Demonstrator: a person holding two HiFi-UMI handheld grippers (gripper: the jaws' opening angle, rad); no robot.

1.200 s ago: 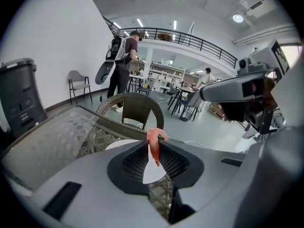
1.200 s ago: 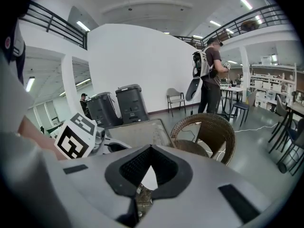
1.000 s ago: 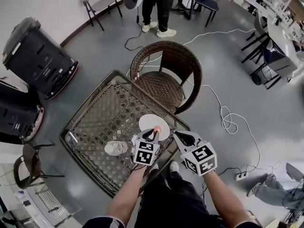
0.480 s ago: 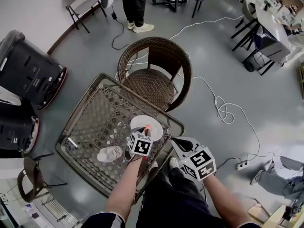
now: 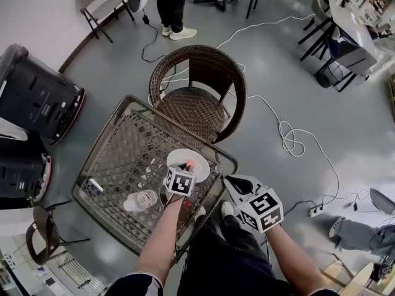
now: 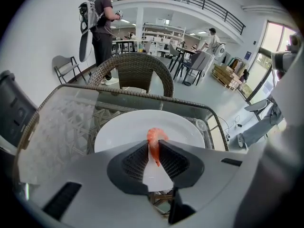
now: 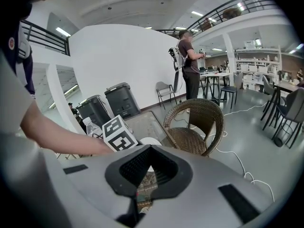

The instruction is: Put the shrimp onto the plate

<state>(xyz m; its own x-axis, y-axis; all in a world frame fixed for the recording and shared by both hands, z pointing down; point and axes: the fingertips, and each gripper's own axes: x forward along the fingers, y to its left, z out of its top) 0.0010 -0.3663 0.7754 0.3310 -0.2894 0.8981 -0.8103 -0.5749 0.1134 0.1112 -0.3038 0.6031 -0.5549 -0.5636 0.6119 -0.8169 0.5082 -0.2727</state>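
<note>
An orange shrimp (image 6: pixel 154 140) is pinched between the jaws of my left gripper (image 6: pixel 153 152), which is shut on it. The shrimp hangs just over the white plate (image 6: pixel 118 132), about at its middle. In the head view the plate (image 5: pixel 175 158) lies near the right near corner of the glass-topped wicker table (image 5: pixel 123 147), with the shrimp (image 5: pixel 190 164) and left gripper (image 5: pixel 187 170) above its right part. My right gripper (image 5: pixel 231 181) is held off the table's near right edge. Its jaws (image 7: pixel 150 147) are shut with nothing in them.
A clear water bottle (image 5: pixel 141 200) lies on the table left of my left arm. A small object (image 5: pixel 94 185) sits near the table's left edge. A wicker chair (image 5: pixel 199 97) stands behind the table. Black bins (image 5: pixel 34 97) are at left, cables (image 5: pixel 290 143) cross the floor, and a person (image 5: pixel 166 5) stands beyond.
My left gripper has moved forward with the shrimp, from the plate's near rim to above its middle. The right gripper has stayed near the table's edge.
</note>
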